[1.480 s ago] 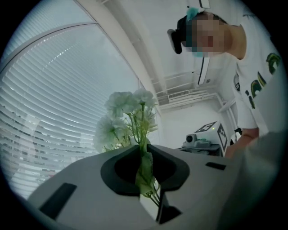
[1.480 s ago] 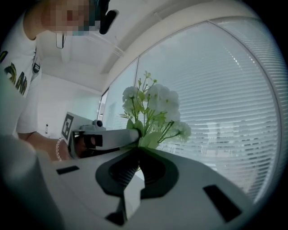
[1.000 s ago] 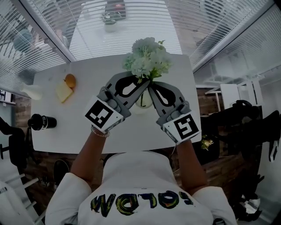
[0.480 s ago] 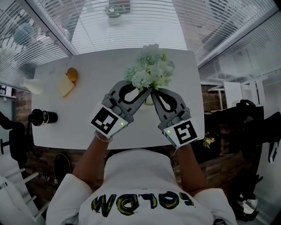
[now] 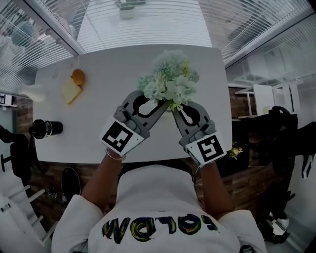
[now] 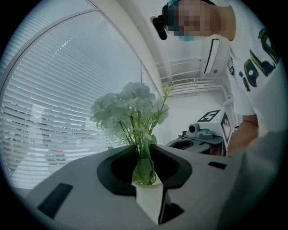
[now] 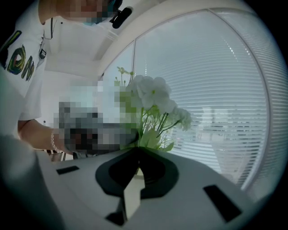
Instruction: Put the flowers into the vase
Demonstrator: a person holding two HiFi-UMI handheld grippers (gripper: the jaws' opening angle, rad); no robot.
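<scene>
A bunch of pale white-green flowers point(image 5: 170, 81) stands upright over the middle of the white table point(image 5: 98, 104). My left gripper point(image 5: 164, 102) reaches its green stems from the left. The stems point(image 6: 144, 164) sit between its jaws, which are opening while the pads still touch them. The flower heads point(image 6: 130, 105) rise above its tips point(image 6: 146, 180). My right gripper point(image 5: 173, 105) comes in from the right and is shut, with its tips point(image 7: 137, 173) at the foot of the flowers point(image 7: 153, 96). Whether it pinches a stem is unclear. The vase is hidden under the blooms and the grippers.
A slice of bread point(image 5: 70, 90) and an orange fruit point(image 5: 78, 76) lie at the table's left. A white object point(image 5: 32, 92) and a black cylinder point(image 5: 45, 128) sit at its left edge. A second table holds a small potted plant point(image 5: 127, 7). Window blinds surround the tables.
Both grippers have sunk together with the flowers. The glass vase, seen below the stems a second ago, is now covered by the blooms and the grippers.
</scene>
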